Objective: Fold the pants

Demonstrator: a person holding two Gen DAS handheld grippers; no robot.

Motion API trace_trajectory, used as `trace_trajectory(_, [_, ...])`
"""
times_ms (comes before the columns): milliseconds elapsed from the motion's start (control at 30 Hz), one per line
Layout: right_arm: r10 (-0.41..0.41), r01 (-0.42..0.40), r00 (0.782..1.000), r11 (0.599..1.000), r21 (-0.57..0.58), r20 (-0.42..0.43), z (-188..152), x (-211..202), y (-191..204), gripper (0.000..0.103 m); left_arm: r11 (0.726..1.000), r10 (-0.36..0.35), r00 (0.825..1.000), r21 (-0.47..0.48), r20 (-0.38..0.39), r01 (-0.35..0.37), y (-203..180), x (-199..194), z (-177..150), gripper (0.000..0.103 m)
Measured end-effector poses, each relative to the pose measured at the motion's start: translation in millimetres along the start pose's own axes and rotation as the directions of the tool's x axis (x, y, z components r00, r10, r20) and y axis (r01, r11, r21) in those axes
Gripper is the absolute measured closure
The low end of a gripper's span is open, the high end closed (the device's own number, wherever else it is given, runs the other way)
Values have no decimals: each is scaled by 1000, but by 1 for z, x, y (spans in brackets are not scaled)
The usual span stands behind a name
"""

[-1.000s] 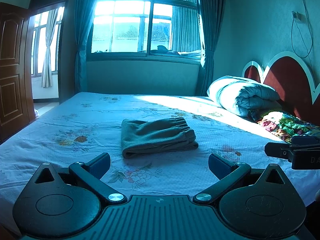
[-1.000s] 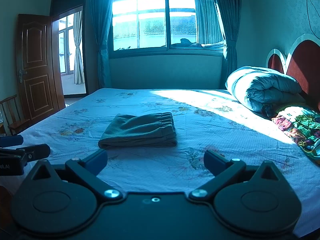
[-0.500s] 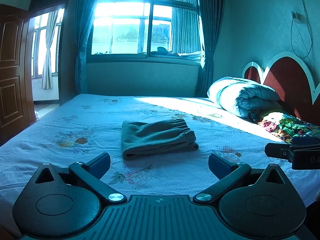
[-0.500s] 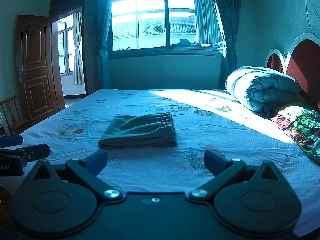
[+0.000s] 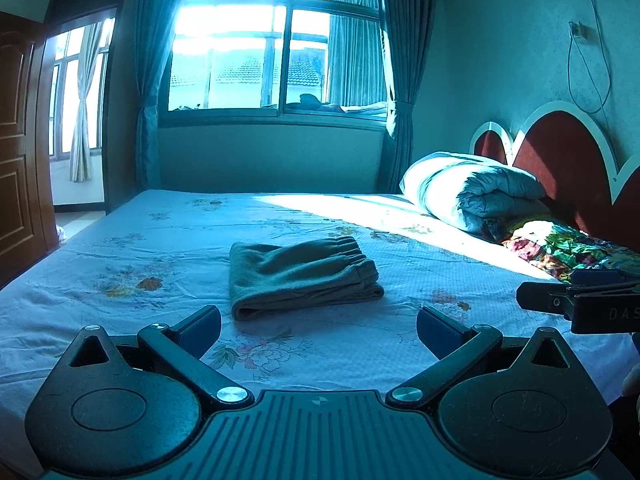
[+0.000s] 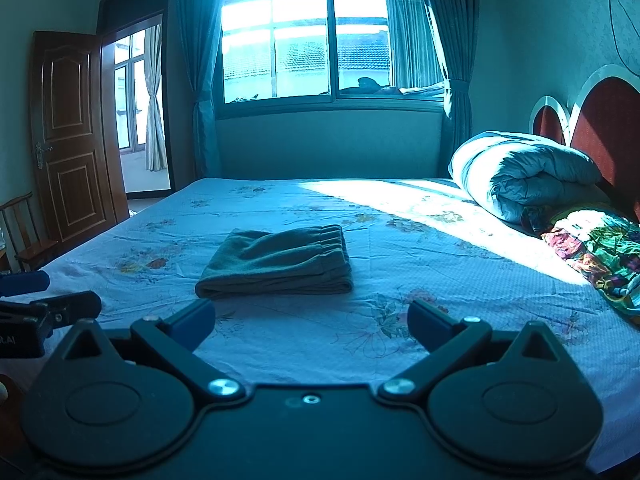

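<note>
out on the middle of the bed (image 5: 120, 248) the pants (image 5: 300, 276) lie as a compact, layered rectangle on the flowered sheet, elastic waistband on the side toward the window, looking as if the folding is about done. if anything is left, i'd say it is only a tidy-up: come in low and level, press the top layer flat and square the near edge without dragging the stack. the left gripper (image 5: 318, 332) hangs short of the bundle with its jaws spread wide, holding nothing and touching nothing. the right gripper (image 6: 310, 326) does the same, its 2 fingers well apart and empty, near the pants but clear of them.
</note>
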State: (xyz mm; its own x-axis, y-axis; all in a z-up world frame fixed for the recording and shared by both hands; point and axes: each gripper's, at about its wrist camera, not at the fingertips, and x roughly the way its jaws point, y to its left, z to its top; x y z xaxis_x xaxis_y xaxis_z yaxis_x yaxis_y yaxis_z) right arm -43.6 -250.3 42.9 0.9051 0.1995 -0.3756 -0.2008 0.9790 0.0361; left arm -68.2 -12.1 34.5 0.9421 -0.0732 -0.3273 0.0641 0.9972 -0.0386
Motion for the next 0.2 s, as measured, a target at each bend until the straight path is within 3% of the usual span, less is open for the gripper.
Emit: trace_trajectory(200, [-1,1,1000,1000,1,0,0,0,0,6,1000,-5,1000,0,1,5,-1,-2,1,0])
